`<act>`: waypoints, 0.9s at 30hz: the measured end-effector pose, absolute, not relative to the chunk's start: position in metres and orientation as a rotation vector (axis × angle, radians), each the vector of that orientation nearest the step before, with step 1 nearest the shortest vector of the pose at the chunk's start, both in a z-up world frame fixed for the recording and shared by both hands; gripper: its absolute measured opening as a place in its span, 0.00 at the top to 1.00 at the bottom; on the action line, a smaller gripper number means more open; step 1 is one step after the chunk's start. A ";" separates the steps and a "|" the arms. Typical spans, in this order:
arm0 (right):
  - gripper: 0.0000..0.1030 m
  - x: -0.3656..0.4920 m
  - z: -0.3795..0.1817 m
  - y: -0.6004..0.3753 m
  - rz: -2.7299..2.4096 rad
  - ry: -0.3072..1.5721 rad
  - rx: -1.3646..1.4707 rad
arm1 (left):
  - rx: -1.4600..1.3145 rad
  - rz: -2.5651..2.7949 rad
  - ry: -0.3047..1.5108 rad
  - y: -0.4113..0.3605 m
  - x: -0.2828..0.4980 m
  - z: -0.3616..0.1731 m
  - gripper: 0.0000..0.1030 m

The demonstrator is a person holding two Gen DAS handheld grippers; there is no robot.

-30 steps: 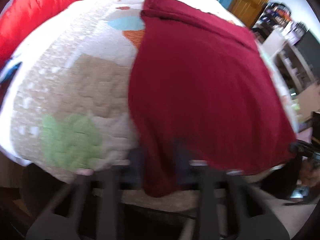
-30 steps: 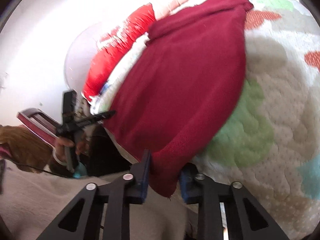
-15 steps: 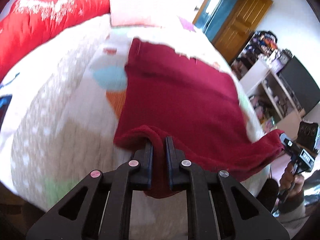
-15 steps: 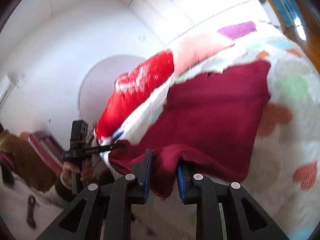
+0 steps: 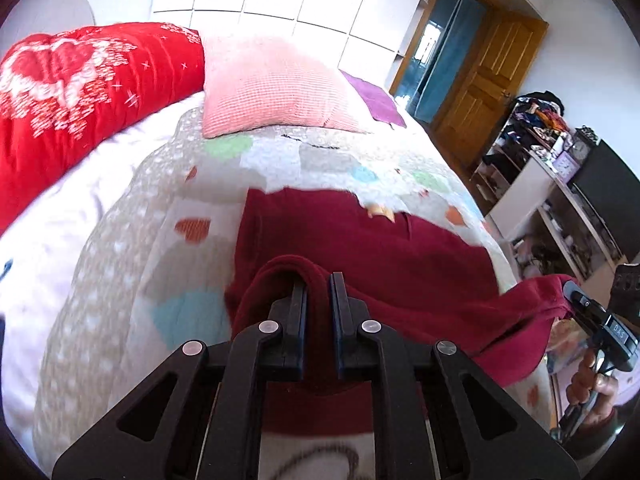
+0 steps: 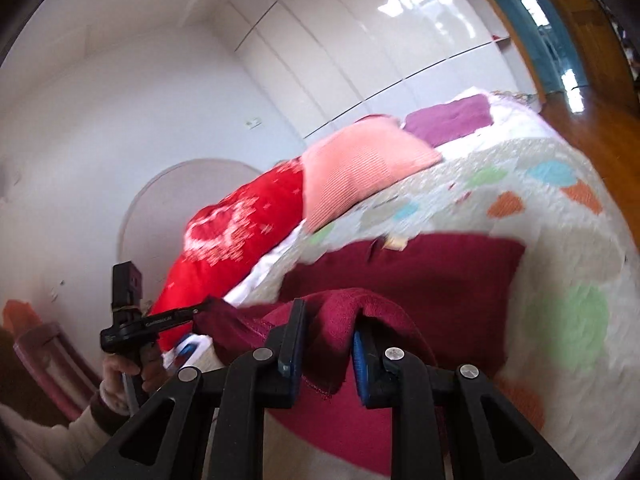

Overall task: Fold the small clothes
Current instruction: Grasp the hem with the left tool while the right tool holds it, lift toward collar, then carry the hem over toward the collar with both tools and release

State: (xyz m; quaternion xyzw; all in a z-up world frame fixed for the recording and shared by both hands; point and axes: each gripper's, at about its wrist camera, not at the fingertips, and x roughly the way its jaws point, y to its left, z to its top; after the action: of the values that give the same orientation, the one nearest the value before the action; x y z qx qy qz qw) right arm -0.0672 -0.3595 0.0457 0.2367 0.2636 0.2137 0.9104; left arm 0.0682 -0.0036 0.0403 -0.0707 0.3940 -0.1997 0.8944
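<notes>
A dark red cloth lies spread on the quilted bed. My left gripper is shut on its near left corner and holds that corner lifted above the bed. My right gripper is shut on the near right corner of the same cloth, also lifted. The held near edge hangs between the two grippers, over the flat far part. The right gripper also shows in the left wrist view, and the left gripper shows in the right wrist view.
A pink pillow, a red quilt and a purple cloth lie at the head of the bed. Shelves with clutter and a wooden door stand to the right of the bed.
Both grippers have risen and moved forward over the bed, carrying the cloth's near edge up and toward its far edge. The cloth no longer hangs over the bed's front edge.
</notes>
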 end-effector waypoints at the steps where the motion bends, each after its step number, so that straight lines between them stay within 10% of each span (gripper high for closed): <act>1: 0.82 -0.054 0.044 -0.365 0.420 0.546 0.489 | -0.144 -0.407 0.818 -0.009 0.080 0.039 0.92; 18: 0.68 0.105 -0.031 -0.422 0.235 0.731 0.661 | -0.172 -0.384 0.900 -0.045 0.199 -0.001 0.77; 23: 0.53 0.095 -0.009 -0.436 0.198 0.686 0.700 | -0.122 -0.313 0.806 -0.039 0.189 0.019 0.37; 27: 0.53 0.083 0.017 -0.434 0.179 0.679 0.610 | -0.096 -0.352 0.775 -0.044 0.180 0.029 0.36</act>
State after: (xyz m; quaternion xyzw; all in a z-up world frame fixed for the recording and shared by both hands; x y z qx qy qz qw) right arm 0.0827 -0.4341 0.0170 0.2942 0.3274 0.0864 0.8937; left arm 0.1803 -0.0435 0.0288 -0.0464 0.3756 -0.1708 0.9097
